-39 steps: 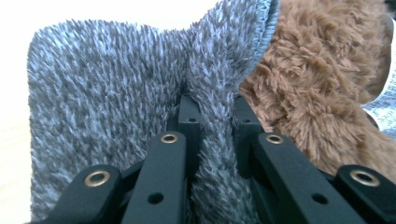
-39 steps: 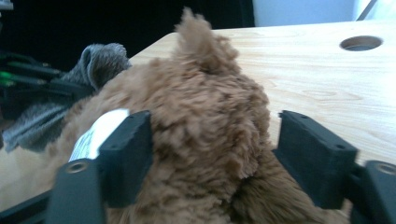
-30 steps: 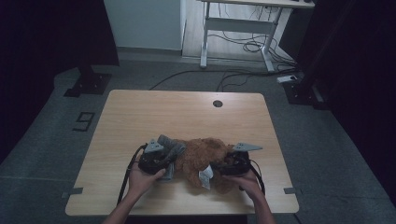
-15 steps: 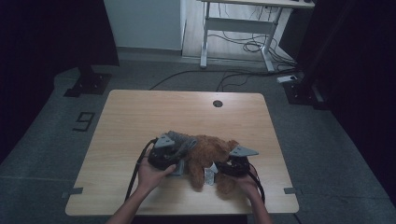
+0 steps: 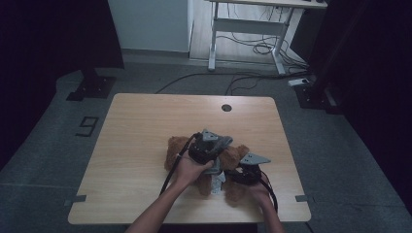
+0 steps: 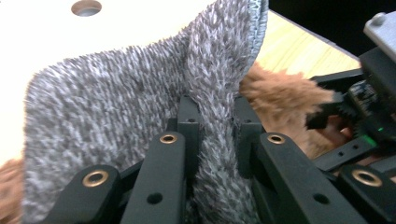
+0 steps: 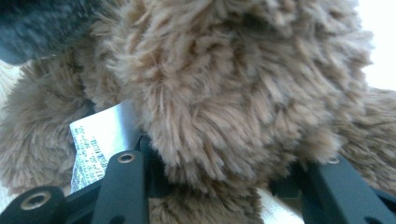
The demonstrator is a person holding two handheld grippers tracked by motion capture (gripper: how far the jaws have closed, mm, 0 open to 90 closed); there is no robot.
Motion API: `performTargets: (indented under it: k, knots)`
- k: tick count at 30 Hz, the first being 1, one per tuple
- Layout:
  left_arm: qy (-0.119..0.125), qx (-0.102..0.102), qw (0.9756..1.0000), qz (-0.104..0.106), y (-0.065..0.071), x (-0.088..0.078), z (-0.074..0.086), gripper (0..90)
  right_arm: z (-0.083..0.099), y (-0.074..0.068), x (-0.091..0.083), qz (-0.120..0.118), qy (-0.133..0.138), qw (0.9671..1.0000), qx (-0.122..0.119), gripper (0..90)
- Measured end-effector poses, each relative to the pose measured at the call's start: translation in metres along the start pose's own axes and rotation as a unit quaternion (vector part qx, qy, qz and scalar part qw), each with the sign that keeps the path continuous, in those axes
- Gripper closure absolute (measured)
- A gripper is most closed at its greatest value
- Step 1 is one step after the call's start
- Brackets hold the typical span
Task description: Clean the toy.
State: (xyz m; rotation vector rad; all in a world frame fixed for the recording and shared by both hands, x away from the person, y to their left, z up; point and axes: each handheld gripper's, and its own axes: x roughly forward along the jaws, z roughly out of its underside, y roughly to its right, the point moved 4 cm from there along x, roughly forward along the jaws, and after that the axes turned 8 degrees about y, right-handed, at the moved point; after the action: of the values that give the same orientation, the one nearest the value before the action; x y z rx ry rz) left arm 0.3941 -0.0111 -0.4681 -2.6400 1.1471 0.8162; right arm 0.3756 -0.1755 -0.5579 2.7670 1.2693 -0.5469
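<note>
A brown plush toy is seen lying on the wooden surface, near its front edge. The left gripper is clamped on a fold of grey knitted cloth, which is held over the toy's upper part. The right gripper, whose jaws have just been closing, is pressed around a furry limb of the toy, beside a white label.

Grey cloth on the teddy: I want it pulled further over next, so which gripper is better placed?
Left. The left gripper already pinches the grey cloth, while the right gripper clamps the teddy.
</note>
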Motion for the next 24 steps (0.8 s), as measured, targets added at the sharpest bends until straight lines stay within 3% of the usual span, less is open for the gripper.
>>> performTargets:
  k: [4, 6, 9, 15, 21, 24]
  knots:
    - [-0.014, 0.026, 0.9983, -0.051, -0.019, -0.014, 0.005, 77.8, 0.000, 0.000, 0.000, 0.002, 0.001, 1.0000, 0.002, 51.2]
    - [-0.016, 0.022, 0.9976, -0.063, -0.031, -0.022, 0.010, 77.8, 0.001, 0.000, -0.001, 0.002, 0.003, 1.0000, 0.004, 51.3]
    - [-0.007, 0.009, 0.9979, -0.064, -0.044, -0.038, 0.016, 77.9, 0.001, 0.000, 0.000, 0.001, 0.006, 1.0000, 0.006, 51.3]
    - [0.001, -0.005, 0.9960, -0.089, -0.068, -0.064, 0.024, 77.9, 0.001, -0.001, -0.001, 0.001, 0.006, 0.9999, 0.009, 51.3]
    - [0.002, -0.026, 0.9942, -0.104, -0.088, -0.075, 0.046, 77.9, 0.002, -0.001, -0.001, -0.003, 0.006, 0.9999, 0.010, 51.1]
    - [-0.006, -0.040, 0.9922, -0.118, -0.098, -0.077, 0.058, 78.0, 0.002, -0.002, -0.001, -0.002, 0.006, 0.9999, 0.010, 51.2]
